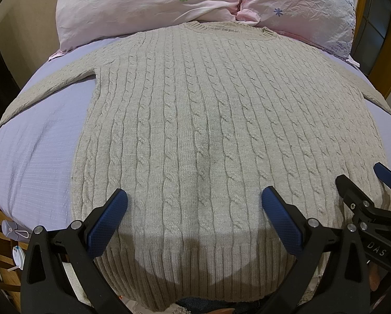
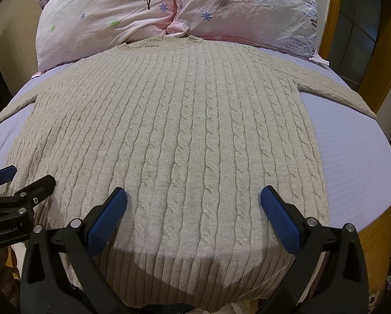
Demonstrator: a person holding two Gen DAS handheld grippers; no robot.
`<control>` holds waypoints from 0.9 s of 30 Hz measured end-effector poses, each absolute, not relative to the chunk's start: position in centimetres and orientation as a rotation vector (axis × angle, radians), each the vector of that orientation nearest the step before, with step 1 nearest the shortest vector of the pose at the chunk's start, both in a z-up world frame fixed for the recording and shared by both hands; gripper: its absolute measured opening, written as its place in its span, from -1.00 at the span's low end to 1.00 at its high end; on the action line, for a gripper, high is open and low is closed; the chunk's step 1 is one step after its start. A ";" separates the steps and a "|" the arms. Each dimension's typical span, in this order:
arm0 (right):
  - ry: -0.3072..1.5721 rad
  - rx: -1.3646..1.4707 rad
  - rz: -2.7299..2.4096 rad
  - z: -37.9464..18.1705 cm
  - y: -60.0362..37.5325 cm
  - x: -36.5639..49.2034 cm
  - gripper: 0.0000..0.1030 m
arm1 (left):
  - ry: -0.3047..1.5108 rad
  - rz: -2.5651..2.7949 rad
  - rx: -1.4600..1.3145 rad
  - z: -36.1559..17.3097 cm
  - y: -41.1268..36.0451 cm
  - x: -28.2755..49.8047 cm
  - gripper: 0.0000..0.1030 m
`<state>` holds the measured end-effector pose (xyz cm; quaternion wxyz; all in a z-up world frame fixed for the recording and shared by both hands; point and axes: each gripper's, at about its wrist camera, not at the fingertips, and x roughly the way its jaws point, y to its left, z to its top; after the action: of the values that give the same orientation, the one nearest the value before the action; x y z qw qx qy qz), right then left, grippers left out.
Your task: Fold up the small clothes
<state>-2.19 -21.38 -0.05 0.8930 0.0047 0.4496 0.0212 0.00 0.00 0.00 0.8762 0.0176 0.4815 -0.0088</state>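
A beige cable-knit sweater (image 1: 195, 120) lies flat on a lilac bed sheet (image 1: 38, 151), collar toward the pillows, both sleeves spread out sideways. It also shows in the right wrist view (image 2: 185, 130). My left gripper (image 1: 194, 198) hovers open over the sweater's hem, left of centre, holding nothing. My right gripper (image 2: 194, 197) hovers open over the hem, right of centre, holding nothing. The right gripper also shows at the right edge of the left wrist view (image 1: 365, 183), and the left gripper at the left edge of the right wrist view (image 2: 20, 180).
Two pink flowered pillows (image 1: 153, 7) (image 2: 242, 13) lie at the head of the bed behind the collar. A wooden bed frame (image 2: 378, 235) runs along the right side. Small items (image 1: 15, 231) sit on a wooden surface at the lower left.
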 end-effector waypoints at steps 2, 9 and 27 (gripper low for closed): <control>0.933 0.009 0.044 0.0 -21.4 -2.2 0.97 | 1.005 -0.018 0.037 0.0 0.0 0.0 0.97; 0.893 0.036 0.125 0.2 -23.0 -1.6 0.96 | 0.982 -0.043 0.051 -0.1 0.1 -0.2 0.97; 0.656 1.221 -0.412 -2.6 -68.0 8.8 -0.04 | 0.643 -0.152 -0.577 3.0 18.5 4.7 0.97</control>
<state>8.81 -68.01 -2.65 0.7500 0.5585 0.3001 -0.1884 4.68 18.50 3.01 0.9053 -0.2795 0.3114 -0.0736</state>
